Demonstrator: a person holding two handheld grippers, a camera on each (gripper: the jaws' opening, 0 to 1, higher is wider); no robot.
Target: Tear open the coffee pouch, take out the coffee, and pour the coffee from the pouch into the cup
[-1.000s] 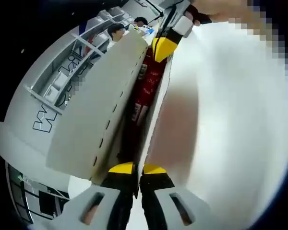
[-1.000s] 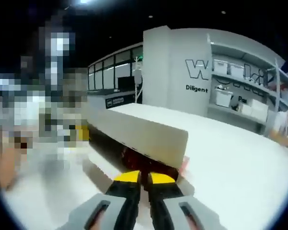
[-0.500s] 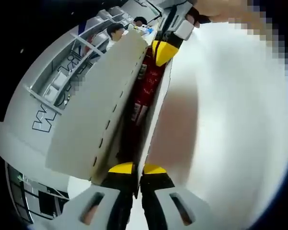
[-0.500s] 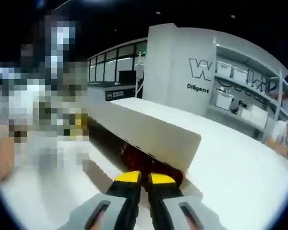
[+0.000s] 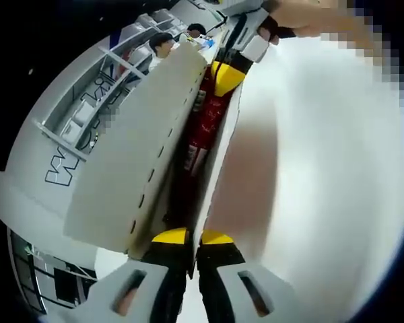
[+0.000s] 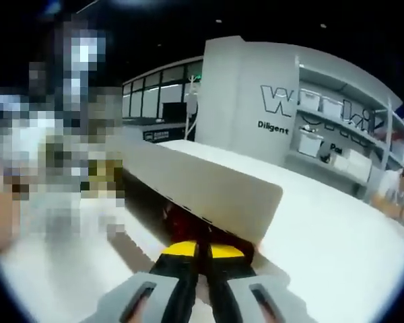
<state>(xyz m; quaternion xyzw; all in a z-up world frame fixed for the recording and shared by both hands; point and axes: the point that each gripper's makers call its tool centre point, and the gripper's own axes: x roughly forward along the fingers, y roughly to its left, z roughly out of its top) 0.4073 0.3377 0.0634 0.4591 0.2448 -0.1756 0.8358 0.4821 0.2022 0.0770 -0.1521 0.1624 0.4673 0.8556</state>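
Note:
I hold the white coffee pouch point(image 5: 131, 168) lengthwise between both grippers, above the white table point(image 5: 337, 188). It is split along its length, with one white flap point(image 6: 202, 190) spread aside and a red coffee packet point(image 5: 200, 131) showing in the gap. My left gripper point(image 5: 192, 237) is shut on the pouch's near end. At the far end, in the left gripper view, the right gripper point(image 5: 227, 75) pinches the pouch with its yellow tips. In the right gripper view, that gripper point(image 6: 203, 250) is shut on the pouch edge, just below the red packet point(image 6: 185, 221).
Behind stands a grey wall with lettering point(image 6: 276, 101) and shelves of white boxes point(image 6: 323, 141). Two people point(image 5: 165, 44) sit far off. A hand point(image 5: 310, 13) holds the right gripper's handle. The white table top point(image 6: 337, 222) spreads below the pouch.
In the left gripper view the right gripper has edged slightly up along the pouch's far end. In the right gripper view the pouch sits a little closer over the jaws. Both grips are unchanged.

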